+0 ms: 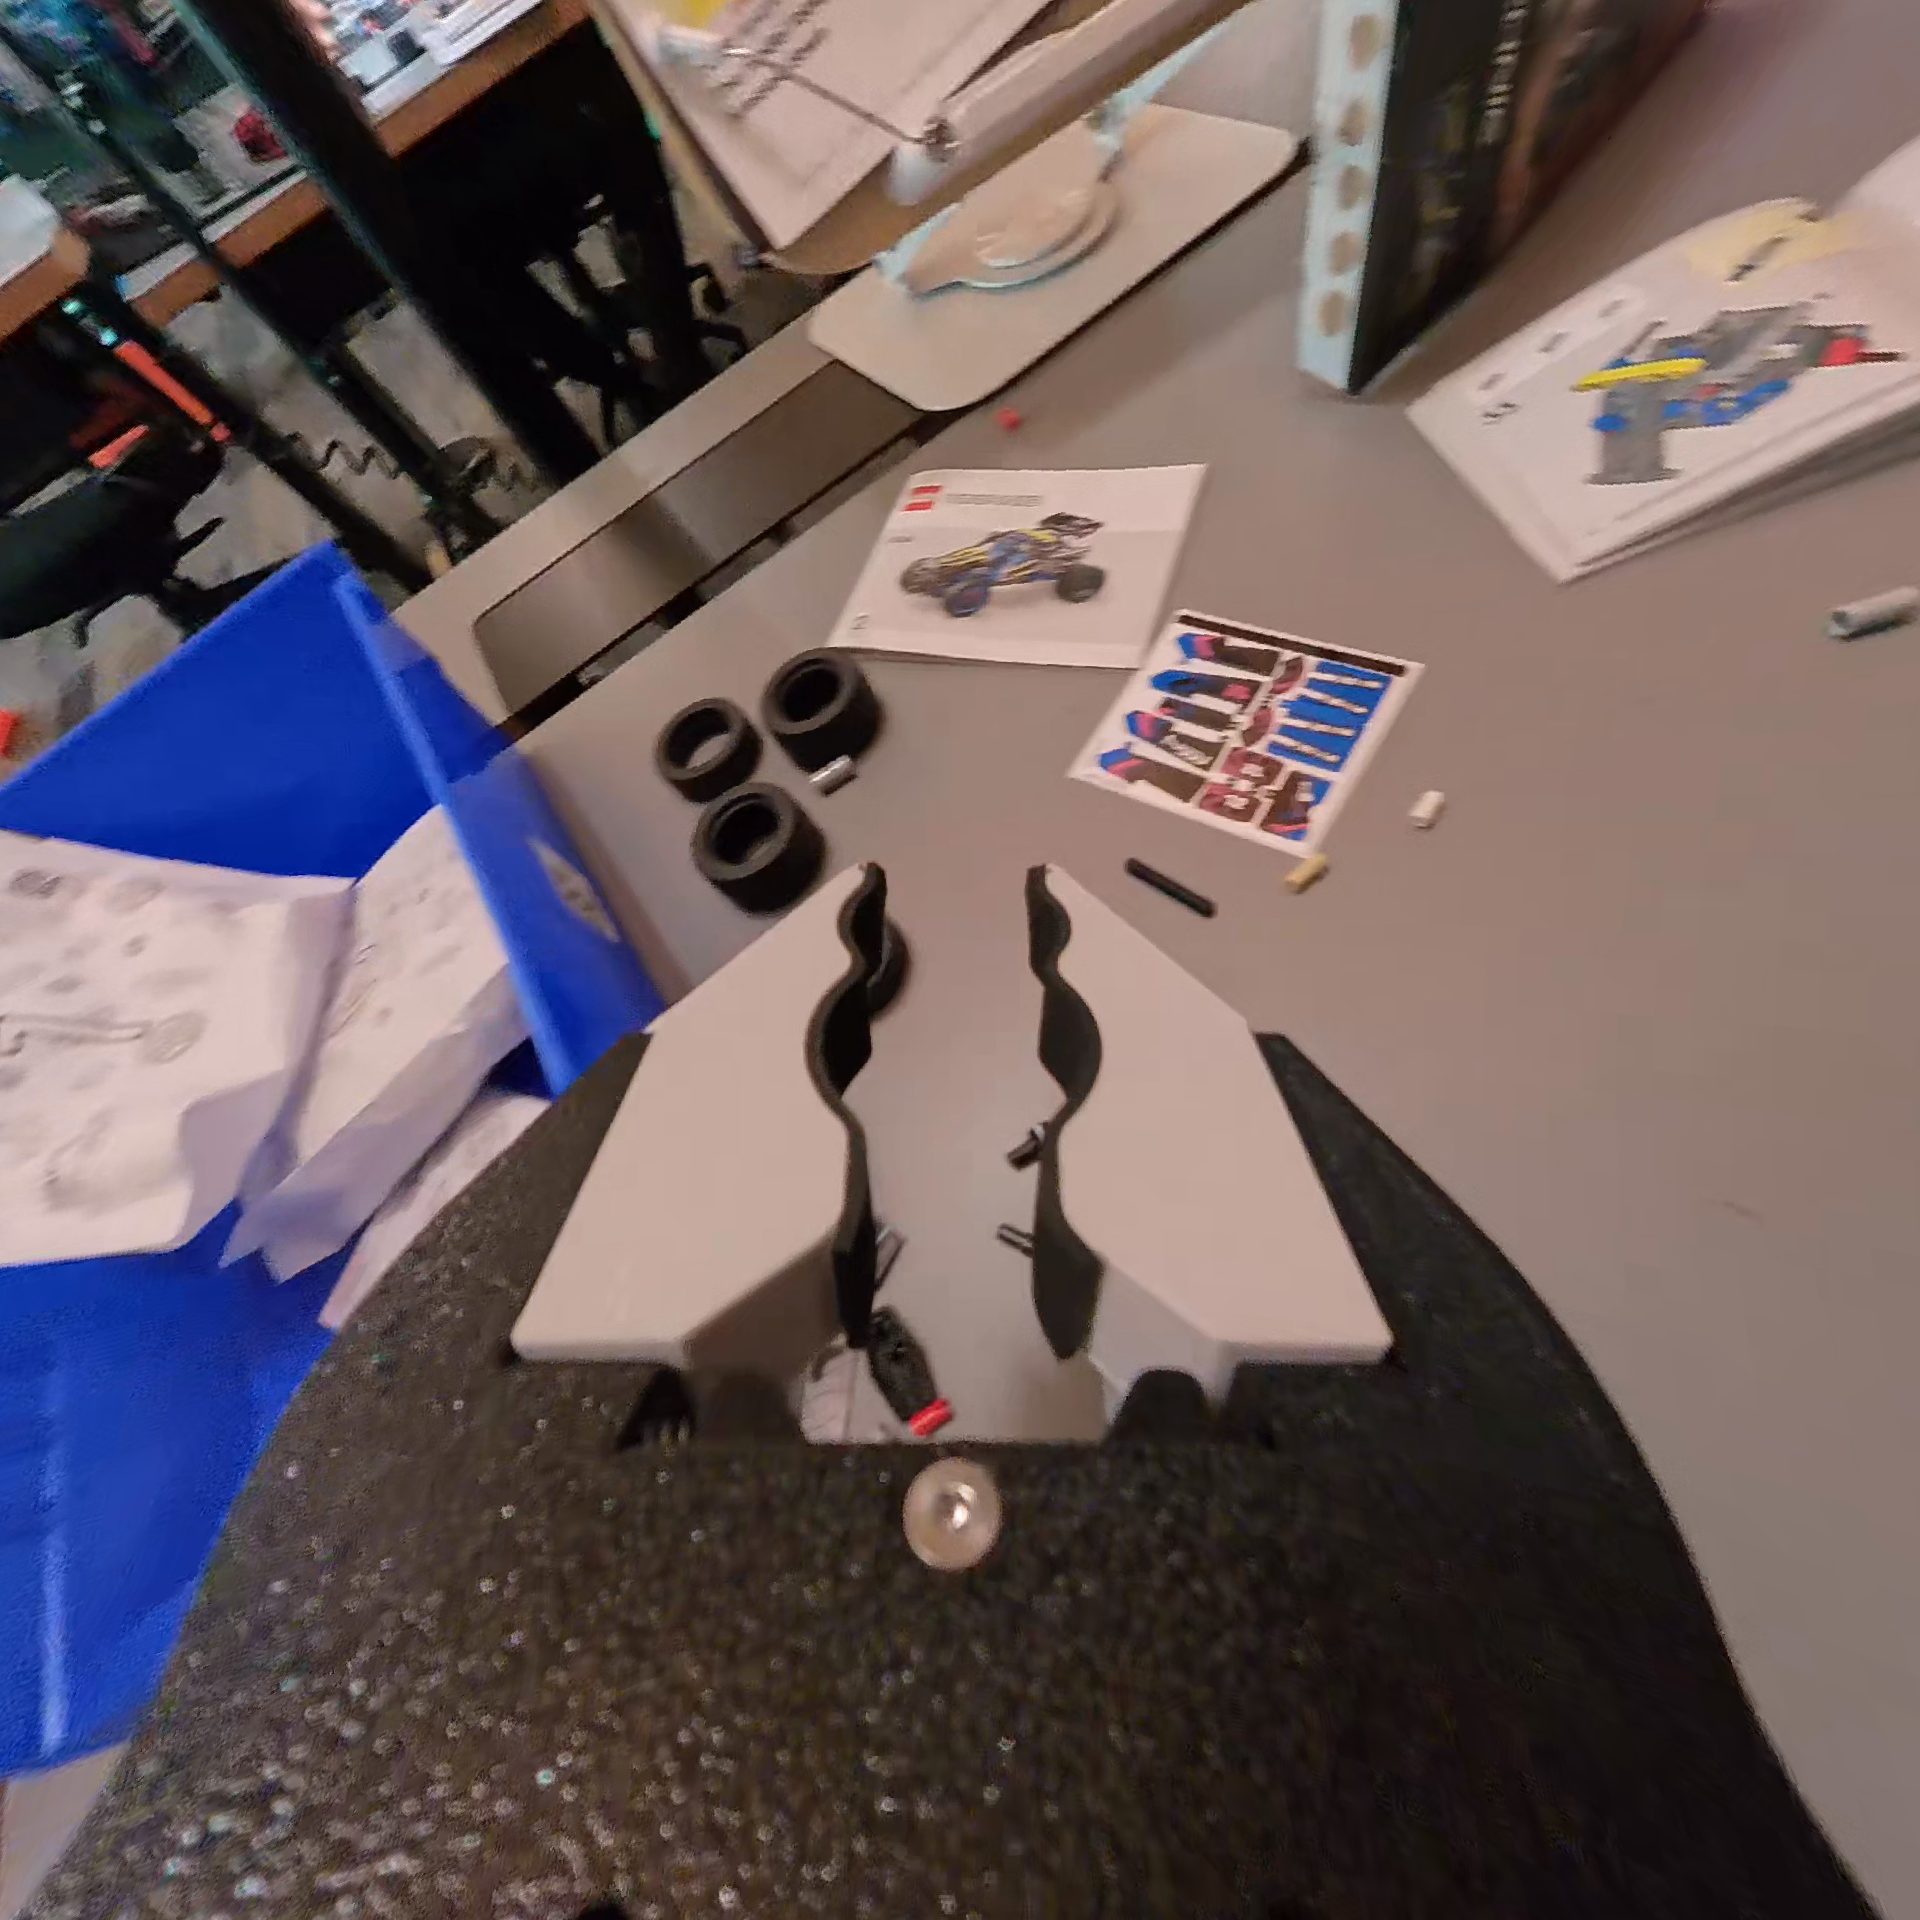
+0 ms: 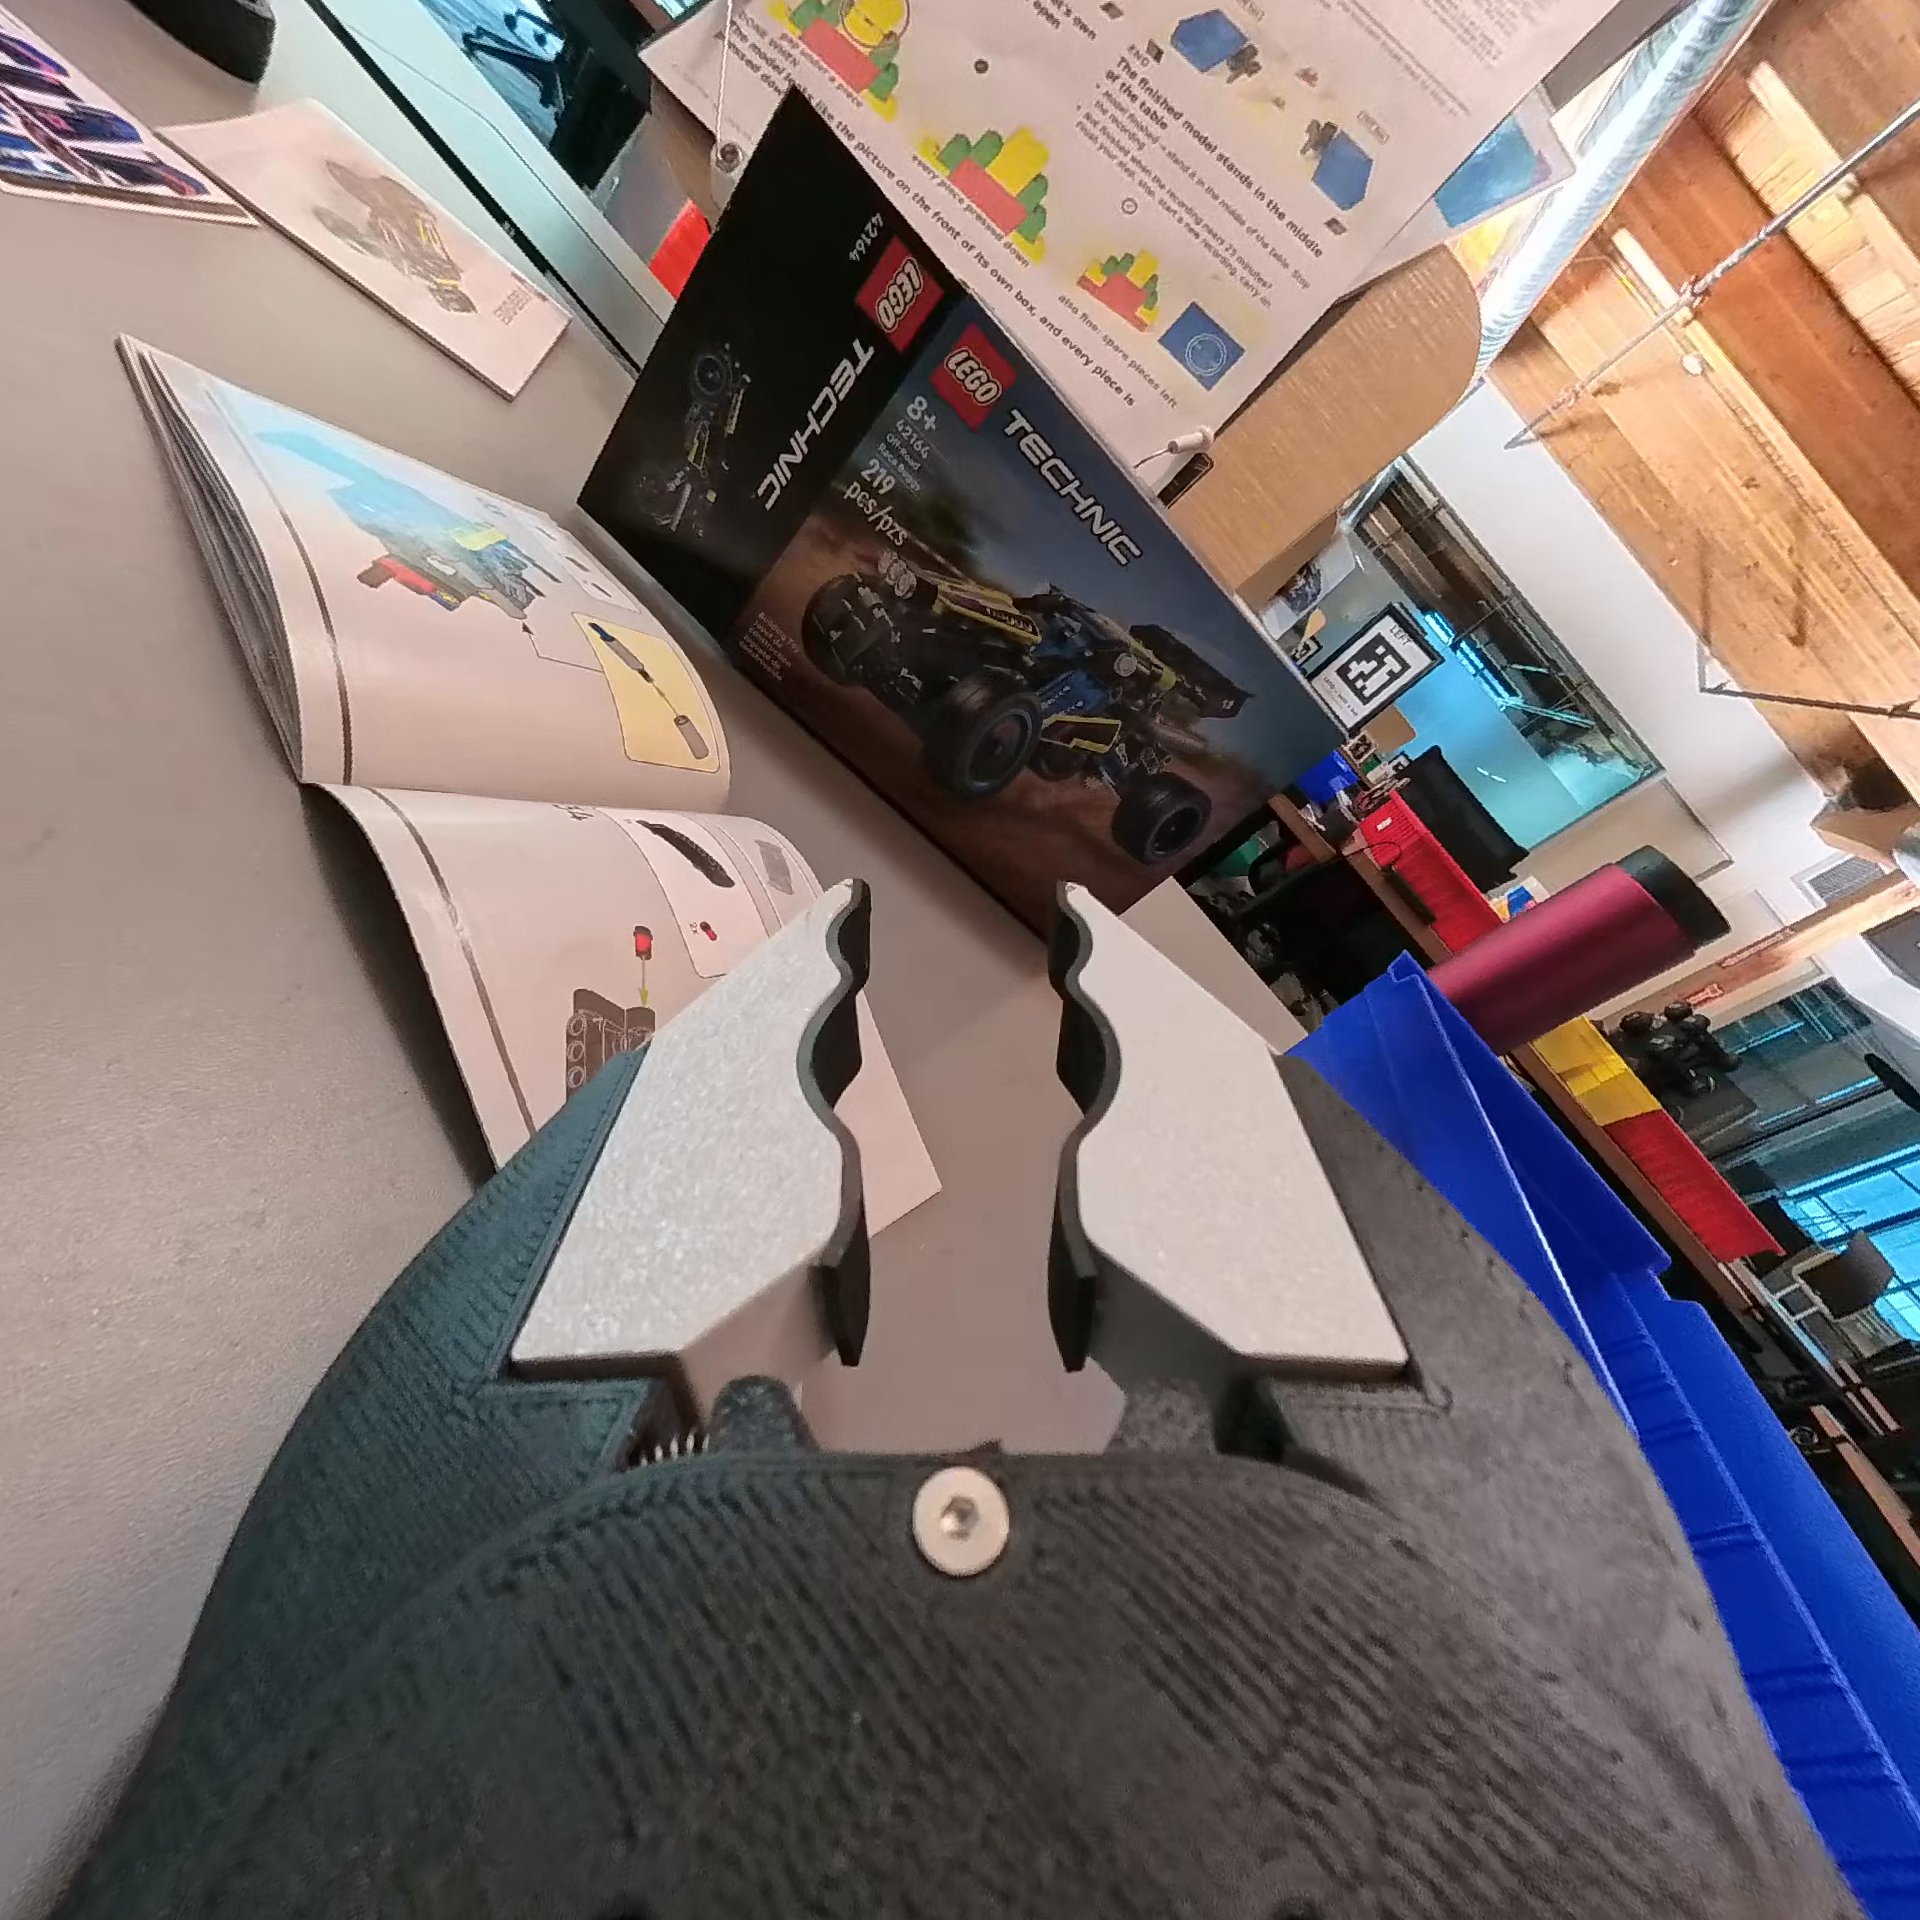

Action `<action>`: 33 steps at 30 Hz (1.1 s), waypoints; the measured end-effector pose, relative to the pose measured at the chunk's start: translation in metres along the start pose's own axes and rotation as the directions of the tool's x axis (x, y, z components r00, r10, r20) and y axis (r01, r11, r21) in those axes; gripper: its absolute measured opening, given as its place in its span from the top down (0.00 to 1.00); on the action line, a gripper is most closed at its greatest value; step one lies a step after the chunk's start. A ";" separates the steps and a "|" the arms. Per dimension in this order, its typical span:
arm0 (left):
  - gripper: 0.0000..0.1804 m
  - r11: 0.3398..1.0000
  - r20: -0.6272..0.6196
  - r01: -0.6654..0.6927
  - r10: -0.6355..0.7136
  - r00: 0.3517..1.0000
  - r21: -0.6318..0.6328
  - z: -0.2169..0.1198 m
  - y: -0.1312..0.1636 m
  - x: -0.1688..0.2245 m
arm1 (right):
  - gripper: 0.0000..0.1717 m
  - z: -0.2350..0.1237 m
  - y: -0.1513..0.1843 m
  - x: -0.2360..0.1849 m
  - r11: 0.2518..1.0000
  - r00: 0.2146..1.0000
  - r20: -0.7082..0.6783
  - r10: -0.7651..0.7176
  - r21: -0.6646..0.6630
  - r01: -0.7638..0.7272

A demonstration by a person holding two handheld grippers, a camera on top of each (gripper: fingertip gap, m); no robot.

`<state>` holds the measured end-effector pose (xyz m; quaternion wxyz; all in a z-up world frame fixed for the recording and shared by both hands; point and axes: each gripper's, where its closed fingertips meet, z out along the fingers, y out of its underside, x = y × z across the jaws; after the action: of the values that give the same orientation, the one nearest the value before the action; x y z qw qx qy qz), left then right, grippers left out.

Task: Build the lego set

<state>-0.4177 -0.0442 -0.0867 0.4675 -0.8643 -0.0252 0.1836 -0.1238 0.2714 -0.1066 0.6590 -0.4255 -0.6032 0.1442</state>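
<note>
Left gripper (image 1: 951, 883) hangs over the grey table (image 1: 1455, 1143), fingers spread, nothing pinched between the pads. Nearest things: 3 black tyres (image 1: 764, 764) in a cluster just ahead and to its left, a 4th dark ring partly hidden behind the left finger (image 1: 727, 1091). A small grey pin (image 1: 831, 774) lies by the tyres. To the right of the tips, a thin black rod (image 1: 1169, 886), a tan peg (image 1: 1304, 871) and a white peg (image 1: 1427, 807). Beyond them, a sticker sheet (image 1: 1247, 732) and a thin booklet (image 1: 1023, 561). A blue bin (image 1: 312, 727) with crumpled paper bags (image 1: 156, 1039) stands at left. Right gripper (image 2: 956, 914) is also spread and bare, low over the table, beside an open instruction book (image 2: 436, 644). The set's box (image 2: 935, 623) stands upright ahead. Another blue bin (image 2: 1610, 1351) sits at right.
</note>
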 end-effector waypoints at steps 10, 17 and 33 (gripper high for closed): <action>0.90 0.986 -0.002 0.021 -0.021 1.000 -0.166 0.002 0.029 -0.019 | 0.82 0.002 0.005 -0.003 1.000 1.000 0.014 -0.009 -0.021 0.009; 0.90 0.966 -0.111 0.046 -0.076 0.991 -0.254 0.008 0.049 -0.004 | 0.82 0.004 0.008 -0.006 0.999 0.999 0.031 -0.011 -0.032 0.012; 1.00 0.933 -0.507 -0.180 -0.003 0.862 -0.311 0.039 0.067 0.077 | 0.82 0.003 0.000 -0.019 1.000 0.993 0.117 -0.007 0.006 0.006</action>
<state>-0.3676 -0.0340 -0.1831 0.2888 -0.9511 0.1050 -0.0318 -0.1309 0.2591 -0.1198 0.6241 -0.4124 -0.6418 0.1685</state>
